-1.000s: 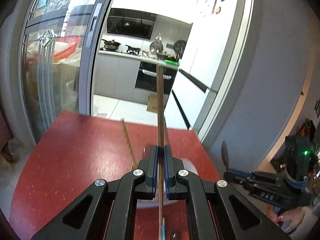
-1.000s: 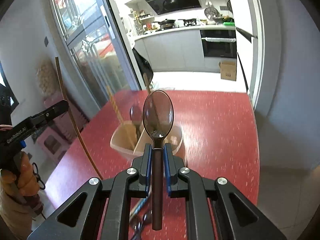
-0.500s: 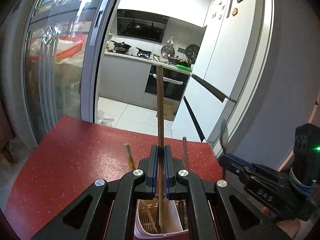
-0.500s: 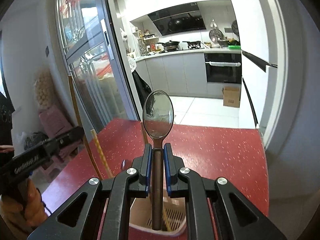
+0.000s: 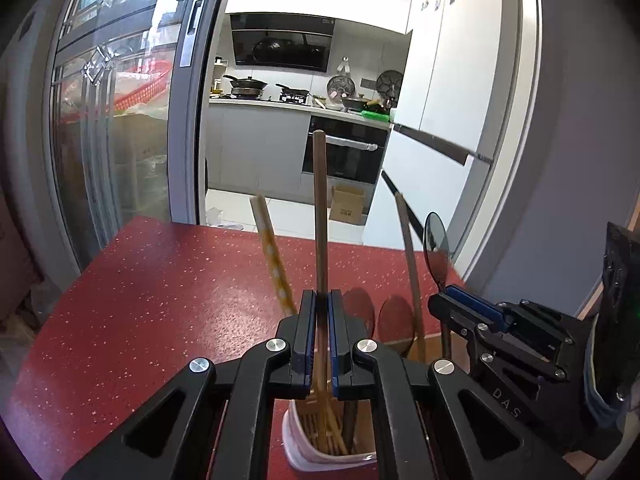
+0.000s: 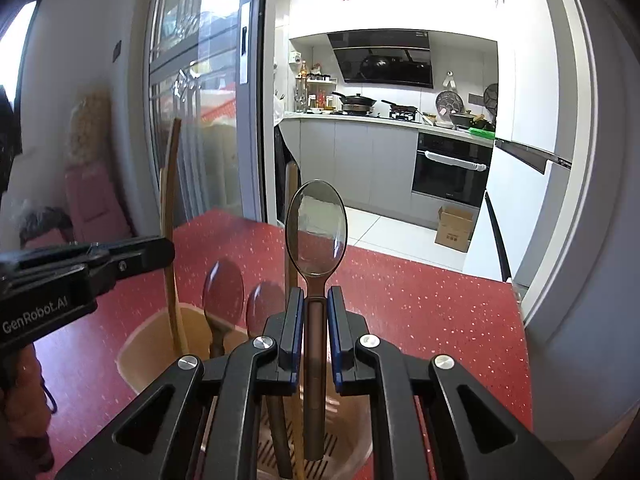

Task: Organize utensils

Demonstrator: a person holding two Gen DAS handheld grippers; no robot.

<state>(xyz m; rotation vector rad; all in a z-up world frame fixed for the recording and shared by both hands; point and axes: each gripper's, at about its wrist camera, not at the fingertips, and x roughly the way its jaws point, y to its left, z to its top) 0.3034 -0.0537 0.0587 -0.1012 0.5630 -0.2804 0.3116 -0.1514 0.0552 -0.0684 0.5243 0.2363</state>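
Chopstick and spoon both stand upright over the utensil holder, one in each of my grippers. My left gripper is clamped on the brown chopstick partway along its length; its long axis runs straight up and down, the top end rising well above the holder and the lower end already dipping inside the rim, among the lighter chopsticks standing there. My right gripper is clamped on the dark handle of the spoon, bowl up, handle tip pointing down into the holder, hanging just above the slotted floor rather than resting on it, as far as I can judge. The holder sits on the red table, directly below both sets of fingers, so neither hand is clearly nearer; the spoon is over the side where two other spoons and a wooden-handled piece lean, the chopstick over the chopstick side. What the coming move turns on, I think, is simply keeping each long axis vertical and lowering straight down, then letting go. The risk is a tilted piece catching the rim or the neighbours.
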